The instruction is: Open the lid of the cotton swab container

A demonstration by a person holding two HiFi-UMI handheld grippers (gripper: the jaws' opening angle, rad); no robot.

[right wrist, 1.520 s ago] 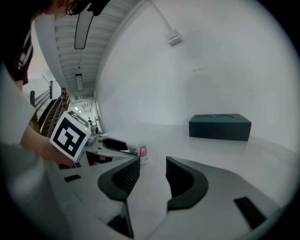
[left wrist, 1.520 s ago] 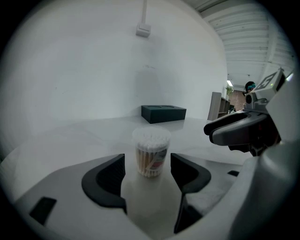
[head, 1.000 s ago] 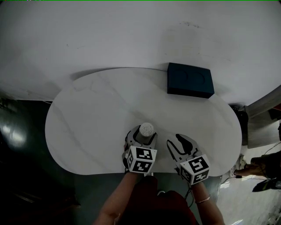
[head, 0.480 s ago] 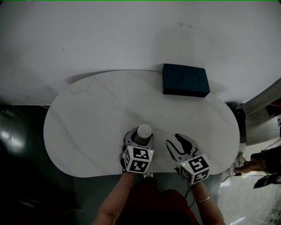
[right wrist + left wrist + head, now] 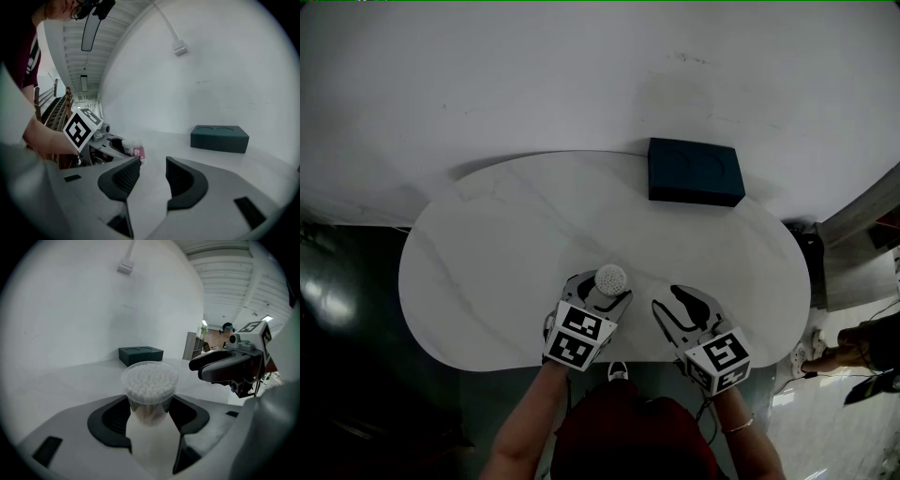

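Head view, surface: I see a white, faintly veined oval tabletop (image 5: 487, 244) across the middle of the frame. Its far edge sits against a plain white wall (image 5: 581, 75).
Head view, room: a dark glossy floor (image 5: 337, 291) shows along the left edge.
Head view, box: a dark teal box (image 5: 694, 172) lies at the tabletop's upper right, against the wall. It has two round recesses in its top.
Head view, task thing: the cotton swab container (image 5: 610, 278) stands at lower centre, near the tabletop's front edge and well apart from the box.
Head view, tools: my left hand-held gripper (image 5: 600, 291) reaches around the container from the near side. The right hand-held gripper (image 5: 673, 305) sits just beside it to the right, not touching it.

Left gripper view, surface: bare white tabletop runs back to the box at centre.
Left gripper view, room: ribbed ceiling at upper right.
Left gripper view, container: it stands upright at centre, packed to the rim with white swab heads. I cannot tell whether a clear lid covers them.
Left gripper view, grip: both dark pads press on the tub's sides, so it is clamped.

Right gripper view, room: long ceiling lamps at upper left, a person's arm at the left edge.
Right gripper view, jaws: partly apart, with only bare tabletop between them, so it holds nothing.
Right gripper view, container: left of centre, with a pink label on its side, in the other tool's jaws.
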